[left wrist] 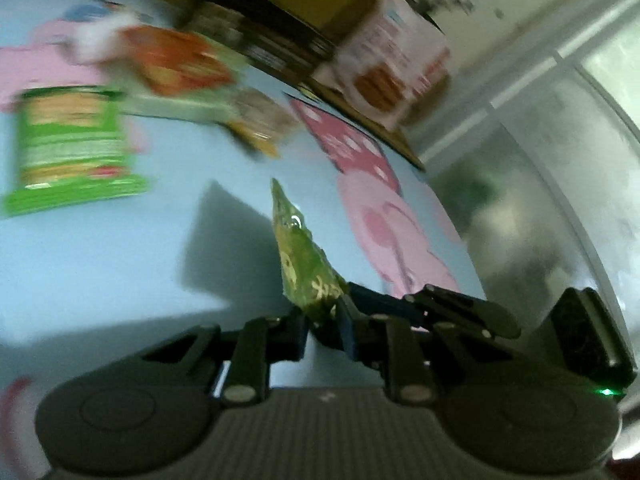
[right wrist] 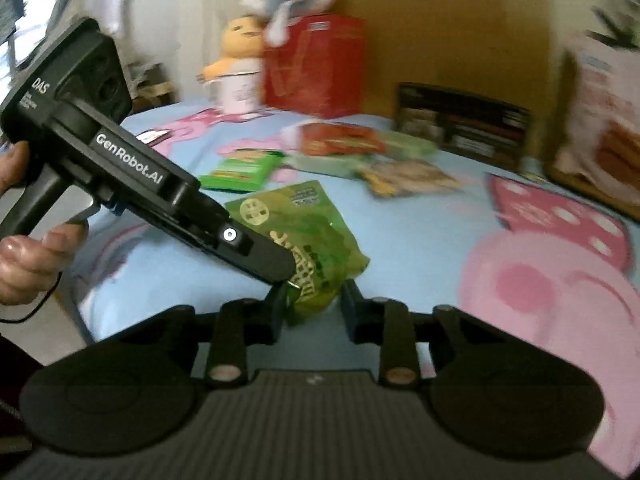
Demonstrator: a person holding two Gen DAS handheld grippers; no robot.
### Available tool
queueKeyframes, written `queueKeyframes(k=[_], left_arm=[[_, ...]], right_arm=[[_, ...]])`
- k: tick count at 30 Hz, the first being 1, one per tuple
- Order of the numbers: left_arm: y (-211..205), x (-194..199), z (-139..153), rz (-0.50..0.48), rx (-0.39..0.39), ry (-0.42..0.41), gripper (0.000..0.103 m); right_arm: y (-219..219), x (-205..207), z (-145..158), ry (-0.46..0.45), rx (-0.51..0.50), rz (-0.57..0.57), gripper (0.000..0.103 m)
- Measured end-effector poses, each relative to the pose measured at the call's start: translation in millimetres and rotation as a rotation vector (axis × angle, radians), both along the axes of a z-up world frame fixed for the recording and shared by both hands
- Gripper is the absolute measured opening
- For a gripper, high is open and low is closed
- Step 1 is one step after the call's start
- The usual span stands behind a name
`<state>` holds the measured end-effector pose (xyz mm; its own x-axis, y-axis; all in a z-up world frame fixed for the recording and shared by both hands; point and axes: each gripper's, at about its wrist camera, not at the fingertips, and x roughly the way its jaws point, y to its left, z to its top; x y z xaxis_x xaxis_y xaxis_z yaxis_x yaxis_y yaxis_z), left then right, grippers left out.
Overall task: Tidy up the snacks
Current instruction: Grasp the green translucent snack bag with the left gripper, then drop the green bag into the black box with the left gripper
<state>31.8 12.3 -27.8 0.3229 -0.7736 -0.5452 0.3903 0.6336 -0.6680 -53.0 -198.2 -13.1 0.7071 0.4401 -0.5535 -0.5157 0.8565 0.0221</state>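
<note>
A green snack bag (left wrist: 304,264) (right wrist: 312,240) hangs above the blue sheet (left wrist: 100,260) (right wrist: 420,240). In the left wrist view it stands edge-on, and my left gripper (left wrist: 322,320) is shut on its lower edge. The right wrist view shows that left gripper (right wrist: 286,276) reaching in from the left, held by a hand (right wrist: 24,248). My right gripper (right wrist: 314,308) straddles the bag's bottom corner; its right pad stands a sliver off the bag. The right gripper's linkage (left wrist: 460,312) shows at the lower right of the left wrist view.
Further back on the sheet lie a bright green packet (left wrist: 68,144) (right wrist: 244,168), an orange-red packet (left wrist: 180,64) (right wrist: 340,140) and a brown packet (left wrist: 260,120) (right wrist: 408,176). A dark box (right wrist: 464,124), a biscuit box (left wrist: 392,64) (right wrist: 600,128), a red bag (right wrist: 316,64) and plush toys (right wrist: 240,40) line the back.
</note>
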Motion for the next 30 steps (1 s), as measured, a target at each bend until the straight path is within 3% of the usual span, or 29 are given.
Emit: queueKeyframes(k=[5, 10, 17, 21, 28, 30], left_arm=[[-39, 13, 13, -0.093, 0.008, -0.042, 0.016], [-61, 45, 43, -0.115, 0.032, -0.116, 0.016], [-78, 130, 95, -0.070, 0.039, -0.218, 0.016], [-84, 196, 116, -0.019, 0.052, -0.246, 0.016], [-99, 288, 99, 0.035, 0.082, -0.206, 0.019], [-104, 302, 88, 0.054, 0.107, -0.188, 0.029]], right_arm=[[-29, -6, 8, -0.043, 0.031, -0.106, 0.032], [-42, 21, 26, -0.126, 0.037, -0.144, 0.032], [-55, 119, 64, -0.226, 0.050, -0.141, 0.032], [-58, 190, 80, -0.232, 0.065, -0.141, 0.032], [-61, 280, 72, -0.189, 0.016, -0.170, 0.034], [-60, 290, 65, -0.173, -0.005, -0.175, 0.036]])
